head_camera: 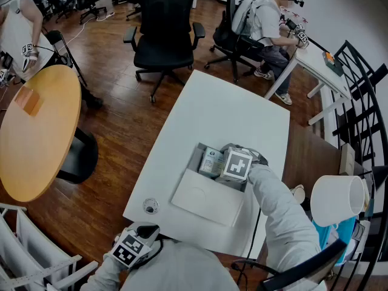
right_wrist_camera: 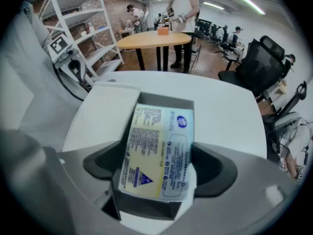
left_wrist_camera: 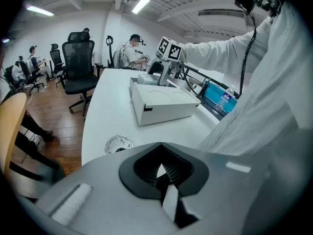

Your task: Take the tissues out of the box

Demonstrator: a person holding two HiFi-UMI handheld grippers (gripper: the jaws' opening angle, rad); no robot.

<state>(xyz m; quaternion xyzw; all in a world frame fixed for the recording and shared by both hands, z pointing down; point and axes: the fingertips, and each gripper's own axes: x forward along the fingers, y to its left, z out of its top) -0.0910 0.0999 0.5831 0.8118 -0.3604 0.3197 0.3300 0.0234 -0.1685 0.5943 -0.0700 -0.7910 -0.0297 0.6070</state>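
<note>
In the middle of the right gripper view, a tissue pack (right_wrist_camera: 159,151) with a pale yellow and blue printed label stands lengthwise between the jaws of the right claw (right_wrist_camera: 159,166). The dark pads lie against its two long sides, so the claw is grasping the pack at a wide spread. The near end of the pack sits over the grey open compartment of the white box (right_wrist_camera: 105,114), and the closed white top of the box fills the left of that frame.

In the head view, the box lies at the centre of the frame on the white bench (head_camera: 230,114), with its open compartment at the end farther from the person. The marker cube of the right claw is over that end.

At the bottom of the head view, the left claw (head_camera: 133,247) hangs at the near edge of the bench, well apart from the box. Its own view shows the jaws clenched together with nothing between them. A small round patterned disc (head_camera: 150,206) lies on the bench between the left claw and the box.

At the upper centre of the head view a black office chair (head_camera: 165,29) stands on the wood floor, and a round wooden table (head_camera: 36,132) fills the left edge.
</note>
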